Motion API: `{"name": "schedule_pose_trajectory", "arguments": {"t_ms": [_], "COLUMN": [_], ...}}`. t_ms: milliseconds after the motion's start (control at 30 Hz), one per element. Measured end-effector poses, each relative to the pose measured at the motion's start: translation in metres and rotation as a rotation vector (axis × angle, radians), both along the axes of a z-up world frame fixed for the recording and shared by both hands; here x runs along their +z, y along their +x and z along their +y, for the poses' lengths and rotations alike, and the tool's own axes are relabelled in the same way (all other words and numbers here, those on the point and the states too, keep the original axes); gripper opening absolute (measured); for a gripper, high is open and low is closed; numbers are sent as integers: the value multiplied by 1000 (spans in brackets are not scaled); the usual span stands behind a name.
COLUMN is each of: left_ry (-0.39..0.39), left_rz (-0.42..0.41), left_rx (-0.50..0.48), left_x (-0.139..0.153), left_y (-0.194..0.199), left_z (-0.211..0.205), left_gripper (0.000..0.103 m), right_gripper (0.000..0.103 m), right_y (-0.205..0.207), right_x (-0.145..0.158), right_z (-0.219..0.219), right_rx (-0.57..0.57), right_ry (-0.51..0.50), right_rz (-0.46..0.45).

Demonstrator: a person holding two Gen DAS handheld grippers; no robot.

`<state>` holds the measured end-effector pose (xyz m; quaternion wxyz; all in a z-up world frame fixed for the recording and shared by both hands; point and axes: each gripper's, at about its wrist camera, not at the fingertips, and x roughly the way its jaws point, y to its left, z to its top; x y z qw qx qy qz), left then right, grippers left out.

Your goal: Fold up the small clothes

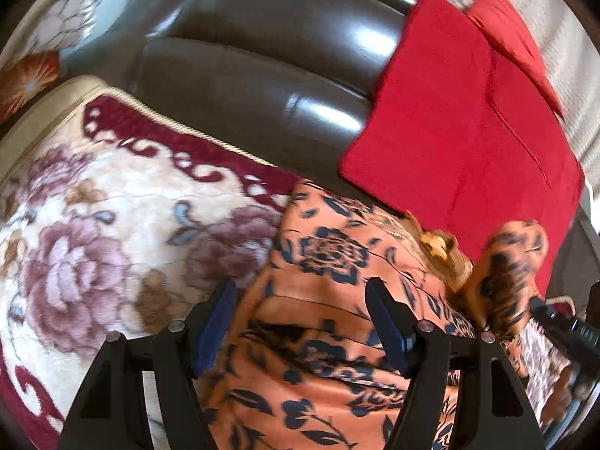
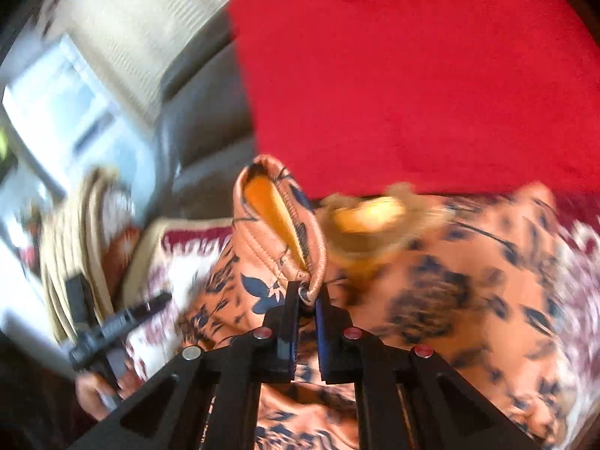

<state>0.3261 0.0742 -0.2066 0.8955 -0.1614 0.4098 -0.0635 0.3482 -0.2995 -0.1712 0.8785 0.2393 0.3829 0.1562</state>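
An orange garment (image 1: 330,255) with a dark blue flower print lies spread on a floral blanket. My left gripper (image 1: 300,300) hovers low over its middle, jaws wide apart, with the cloth running beneath them and not pinched. My right gripper (image 2: 307,294) is shut on the end of a sleeve (image 2: 277,225), whose cuff stands up and shows its orange lining. In the left wrist view that lifted sleeve (image 1: 510,262) rises at the right, with the right gripper (image 1: 558,326) just below it. A blurred yellow-brown trim (image 2: 367,217) sits at the neckline.
The cream and maroon floral blanket (image 1: 112,206) covers the surface under the garment. Behind it is a dark leather sofa back (image 1: 262,75) with a red cushion (image 1: 468,131) leaning on it. A person's hand (image 2: 93,393) holds the left gripper at the lower left.
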Motion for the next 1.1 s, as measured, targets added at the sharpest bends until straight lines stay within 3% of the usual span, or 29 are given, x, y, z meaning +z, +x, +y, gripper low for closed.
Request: {"name": "schedule_pose_trajectory", "arguments": {"t_ms": [100,367,633,700,800,900,1000,1100], "left_ry": [35,123,195,202,200,170,194,247], "left_rz": [0,15,31,30,-16,-81,-84,4], "left_rx": [-40,-94,-86,-81,-108,-166,-191,-175], "left_x": [-3,-13,-20,-20,-13,-3,-5,-23], "left_y": [1,1,2,2,-2,-7,-5,6], "left_z": [-20,-57,-62,-62,-69,-82,-94,-96], "left_gripper": [72,72,72,72,72,72,72,72], "right_gripper": [8,8,13,13,13,13,13,13], "right_y": [-21,-56,-76,-82,-77,-53,-20,2], "right_x": [-11,-47,-35,-26,-9,-3,-12,-43], "right_z": [-43,-85,-104,-114,-106,-81,-58,-52], "right_rx": [-82,-198,-309,-356,-303,-210,-146,-150], "right_ry": [87,133,45,66,104,89,60,60], "right_rz": [18,91,98,59,-48,-53,-18,81]}}
